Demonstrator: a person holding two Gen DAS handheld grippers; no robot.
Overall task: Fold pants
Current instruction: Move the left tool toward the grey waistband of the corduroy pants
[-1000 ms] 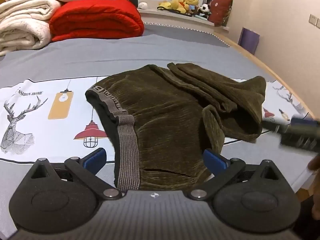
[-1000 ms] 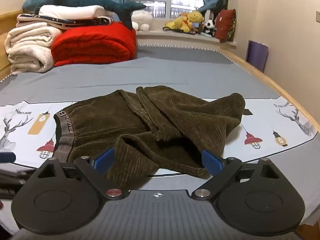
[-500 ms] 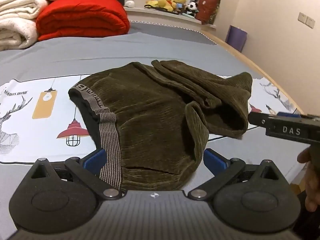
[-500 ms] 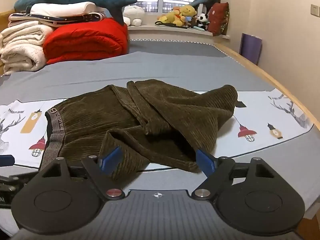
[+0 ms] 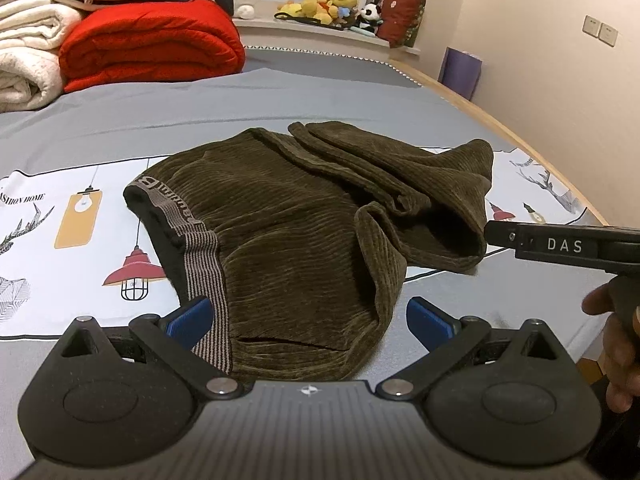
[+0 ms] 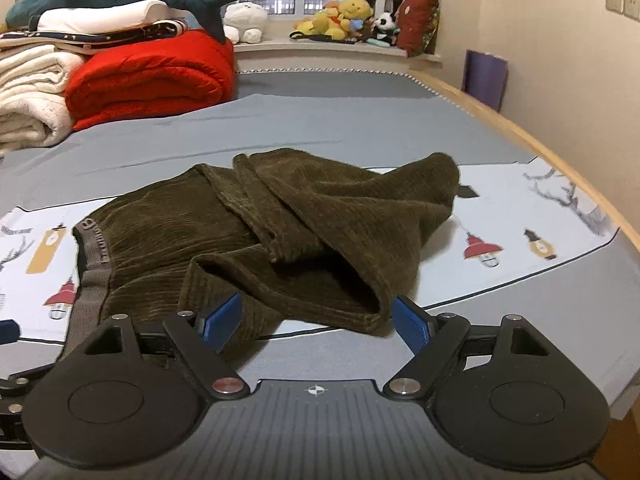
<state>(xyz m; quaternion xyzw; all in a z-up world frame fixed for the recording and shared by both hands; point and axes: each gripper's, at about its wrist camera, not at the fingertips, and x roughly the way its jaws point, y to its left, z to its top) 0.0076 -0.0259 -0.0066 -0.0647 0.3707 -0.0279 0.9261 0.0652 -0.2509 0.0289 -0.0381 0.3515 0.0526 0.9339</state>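
The brown corduroy pants (image 5: pixel 304 236) lie crumpled on the bed (image 5: pixel 280 100) in the middle of the frame, waistband at left. The left tool (image 5: pixel 306 320) spreads wide at the near hem, gripping nothing. The right tool (image 6: pixel 316 318) gapes equally wide around a rumpled leg opening, holding nothing.

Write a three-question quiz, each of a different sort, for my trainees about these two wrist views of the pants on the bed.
1. True or false: the left gripper is shut on the pants.
2. The folded quilt behind the pants is: A red, B green, C black.
3. Fill in: the grey striped ___ lies nearest the left gripper's left finger.

Key: 1 false, both grippers are open, including the right gripper; 2 A; 3 waistband.
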